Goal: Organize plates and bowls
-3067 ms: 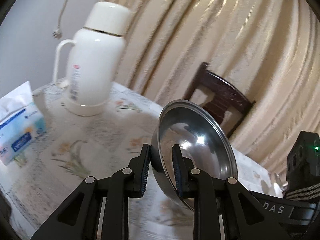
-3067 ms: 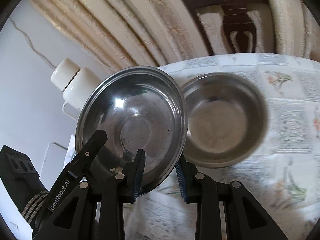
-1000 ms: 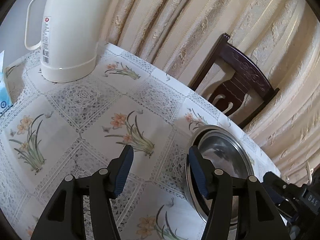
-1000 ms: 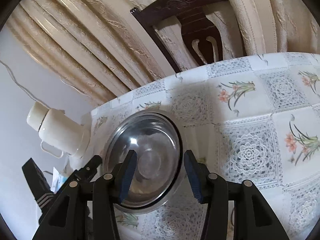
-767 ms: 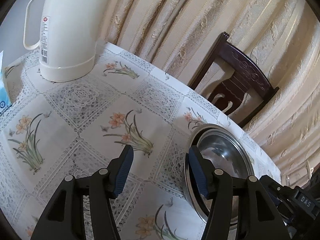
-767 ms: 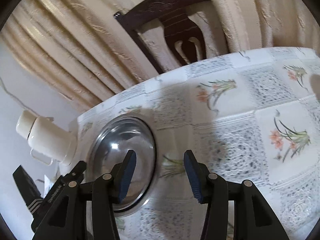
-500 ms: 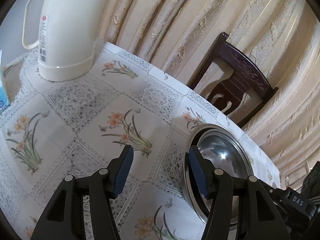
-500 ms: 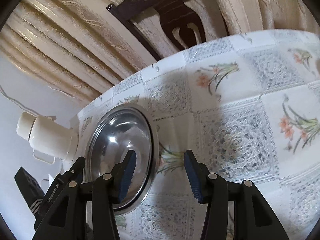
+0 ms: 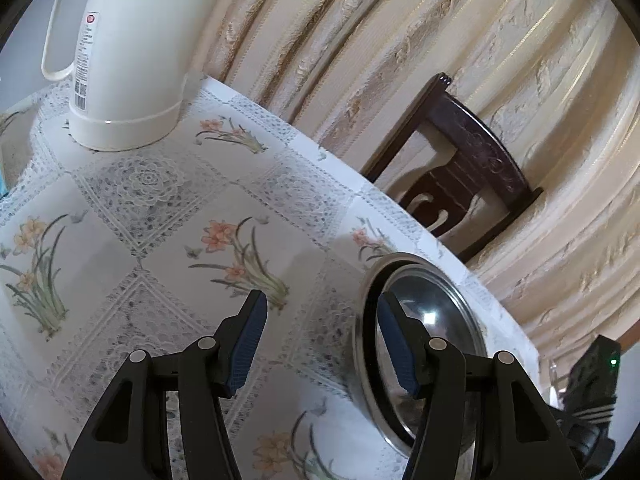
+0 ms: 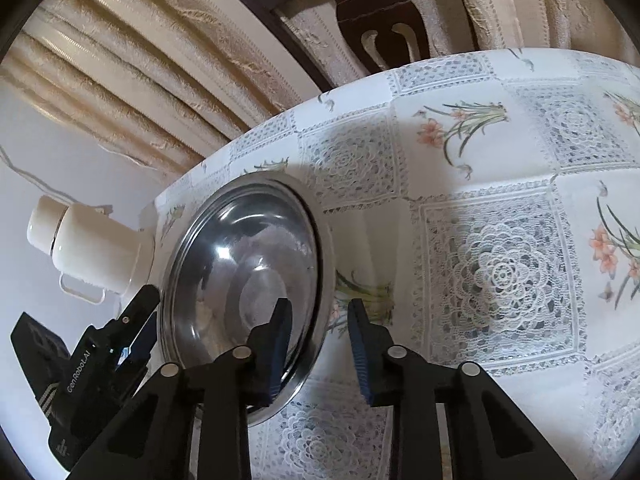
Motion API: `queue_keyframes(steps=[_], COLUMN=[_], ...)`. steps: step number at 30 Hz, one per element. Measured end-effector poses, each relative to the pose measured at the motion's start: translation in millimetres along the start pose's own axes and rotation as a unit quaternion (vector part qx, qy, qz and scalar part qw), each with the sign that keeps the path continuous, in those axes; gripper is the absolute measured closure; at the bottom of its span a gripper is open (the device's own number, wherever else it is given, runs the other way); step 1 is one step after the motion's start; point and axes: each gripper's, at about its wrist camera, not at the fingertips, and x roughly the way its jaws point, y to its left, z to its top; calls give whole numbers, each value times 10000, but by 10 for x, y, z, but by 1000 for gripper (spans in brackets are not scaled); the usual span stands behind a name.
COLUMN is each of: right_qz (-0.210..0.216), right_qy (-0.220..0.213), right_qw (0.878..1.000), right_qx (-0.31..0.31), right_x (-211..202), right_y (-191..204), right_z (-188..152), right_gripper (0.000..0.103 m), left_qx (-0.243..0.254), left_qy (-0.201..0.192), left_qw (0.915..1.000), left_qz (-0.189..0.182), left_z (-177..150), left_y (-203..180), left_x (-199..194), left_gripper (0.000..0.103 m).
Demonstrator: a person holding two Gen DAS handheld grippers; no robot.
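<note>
Your steel bowls (image 10: 244, 280) sit nested on the counter (image 10: 500, 264), mouths facing up, between the white thermos jug (image 9: 128, 52) and the dark wooden chair (image 9: 464, 184), nearer the chair and close to the curtain-side edge. Being round, they have no long axis to speak of. Your left hand-held gripper (image 9: 320, 338) is spread wide and empty, its right finger overlapping the rim. Your right hand-held gripper (image 10: 318, 340) is also released, its fingers straddling the rim on the side away from the jug; whether they touch it is unclear.
</note>
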Motion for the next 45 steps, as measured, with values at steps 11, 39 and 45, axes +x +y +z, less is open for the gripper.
queue_keyframes(steps=[11, 39, 45], right_qz=[48, -460, -482], right_qy=[21, -222, -244], right_qw=[9996, 9987, 9985], right_qx=[-270, -40, 91], right_x=[-67, -881, -1087], right_y=[45, -616, -797], right_z=[-40, -311, -462], right_gripper=[81, 82, 82], left_qx=[331, 1720, 1966], left_qy=[563, 988, 1129], left_qw=[9964, 9750, 9671], left_qz=[-536, -998, -1158], left_z=[-191, -798, -983], left_y=[-232, -1147, -1329], left_x=[199, 174, 150], left_gripper=[46, 47, 47])
